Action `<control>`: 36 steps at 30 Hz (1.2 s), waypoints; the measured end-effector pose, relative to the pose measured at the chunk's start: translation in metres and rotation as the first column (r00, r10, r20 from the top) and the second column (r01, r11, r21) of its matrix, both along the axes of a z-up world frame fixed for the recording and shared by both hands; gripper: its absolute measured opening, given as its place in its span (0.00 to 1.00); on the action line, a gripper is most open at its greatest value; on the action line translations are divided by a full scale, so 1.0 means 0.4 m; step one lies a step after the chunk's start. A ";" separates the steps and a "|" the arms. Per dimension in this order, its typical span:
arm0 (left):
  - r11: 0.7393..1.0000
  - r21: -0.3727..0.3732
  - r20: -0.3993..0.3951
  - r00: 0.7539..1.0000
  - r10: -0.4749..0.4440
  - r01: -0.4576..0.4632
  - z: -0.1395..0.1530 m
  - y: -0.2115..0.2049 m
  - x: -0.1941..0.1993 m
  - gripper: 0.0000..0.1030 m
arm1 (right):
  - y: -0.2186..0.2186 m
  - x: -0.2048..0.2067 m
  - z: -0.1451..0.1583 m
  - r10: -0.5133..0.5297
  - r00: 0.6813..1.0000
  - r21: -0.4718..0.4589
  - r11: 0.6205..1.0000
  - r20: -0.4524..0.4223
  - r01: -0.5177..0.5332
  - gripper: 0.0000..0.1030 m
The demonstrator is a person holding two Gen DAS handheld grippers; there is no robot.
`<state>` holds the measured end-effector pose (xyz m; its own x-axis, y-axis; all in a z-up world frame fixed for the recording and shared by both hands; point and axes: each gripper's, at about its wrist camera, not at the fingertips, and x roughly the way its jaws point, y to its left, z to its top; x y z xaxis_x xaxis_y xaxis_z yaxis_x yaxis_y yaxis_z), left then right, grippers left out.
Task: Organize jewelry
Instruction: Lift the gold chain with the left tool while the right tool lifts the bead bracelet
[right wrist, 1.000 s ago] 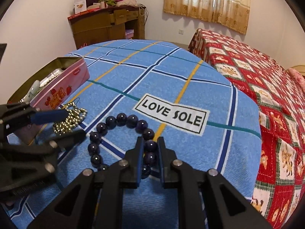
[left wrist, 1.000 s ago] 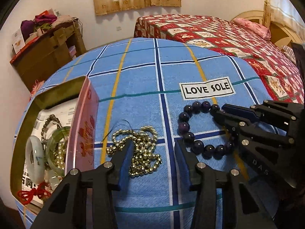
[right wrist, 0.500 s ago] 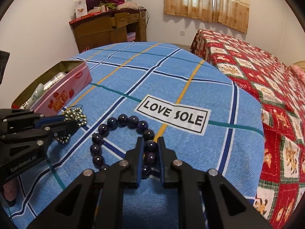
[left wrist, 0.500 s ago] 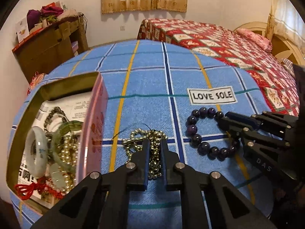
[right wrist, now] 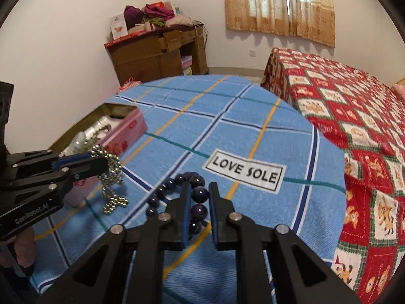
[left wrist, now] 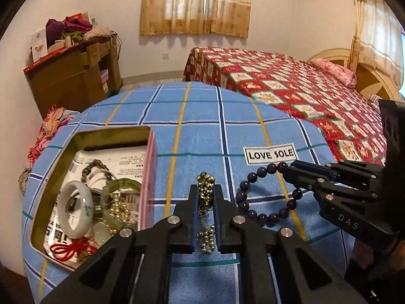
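Observation:
My left gripper (left wrist: pixel 205 197) is shut on a gold bead necklace (left wrist: pixel 206 188) and holds it lifted, its lower loops hanging above the blue plaid cloth; it also shows in the right wrist view (right wrist: pixel 111 174). My right gripper (right wrist: pixel 198 195) is shut on a dark purple bead bracelet (right wrist: pixel 197 211), raised off the cloth; the bracelet also shows in the left wrist view (left wrist: pixel 253 215). An open pink tin (left wrist: pixel 149 167) at the left holds a white bangle (left wrist: pixel 74 209), green bangles and pearls.
The round table has a blue plaid cloth (left wrist: pixel 202 131) with a "LOVE SOLE" label (left wrist: pixel 269 154). A bed with a red quilt (left wrist: pixel 303 88) stands to the right. A wooden cabinet (left wrist: pixel 73 81) stands at the back left.
My left gripper closed on the gold necklace and lifted it. My right gripper, shut on the purple bracelet throughout, raised it off the cloth.

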<state>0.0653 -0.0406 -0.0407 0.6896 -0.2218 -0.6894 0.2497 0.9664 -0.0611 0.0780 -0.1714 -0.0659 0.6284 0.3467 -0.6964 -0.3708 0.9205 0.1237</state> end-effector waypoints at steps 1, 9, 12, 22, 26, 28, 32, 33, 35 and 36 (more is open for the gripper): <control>1.000 0.005 0.011 1.000 0.004 -0.004 0.006 0.001 -0.002 0.09 | 0.004 -0.003 0.007 0.003 1.000 0.001 1.000 0.006 -0.003 0.15; 1.000 0.005 0.069 0.997 0.019 -0.019 0.053 0.014 -0.017 0.09 | 0.027 -0.029 0.055 0.026 0.997 -0.004 1.000 0.068 -0.026 0.15; 1.000 0.003 0.083 0.996 0.023 -0.023 0.066 0.021 -0.022 0.09 | 0.035 -0.032 0.069 0.033 0.996 -0.004 0.999 0.085 -0.033 0.15; 0.998 -0.018 0.113 0.992 0.056 -0.054 0.098 0.057 -0.028 0.09 | 0.060 -0.028 0.113 0.062 0.990 -0.012 0.998 0.128 -0.061 0.15; 0.998 -0.030 0.122 0.990 0.066 -0.063 0.109 0.072 -0.030 0.09 | 0.084 -0.025 0.133 0.085 0.986 -0.021 0.996 0.145 -0.083 0.15; 0.997 -0.035 0.127 0.989 0.071 -0.067 0.116 0.080 -0.032 0.09 | 0.096 -0.023 0.142 0.096 0.984 -0.025 0.995 0.153 -0.093 0.15; 0.996 -0.041 0.135 0.988 0.082 -0.077 0.127 0.096 -0.033 0.09 | 0.122 -0.018 0.158 0.121 0.978 -0.037 0.993 0.169 -0.116 0.15; 0.996 -0.043 0.137 0.987 0.088 -0.083 0.130 0.102 -0.032 0.09 | 0.126 -0.017 0.161 0.125 0.977 -0.038 0.992 0.172 -0.120 0.15; 0.995 -0.047 0.140 0.985 0.097 -0.091 0.135 0.114 -0.031 0.09 | 0.138 -0.012 0.168 0.135 0.975 -0.037 0.991 0.178 -0.131 0.15; 0.994 -0.048 0.143 0.984 0.103 -0.097 0.138 0.120 -0.030 0.09 | 0.143 -0.011 0.172 0.140 0.973 -0.037 0.990 0.181 -0.135 0.15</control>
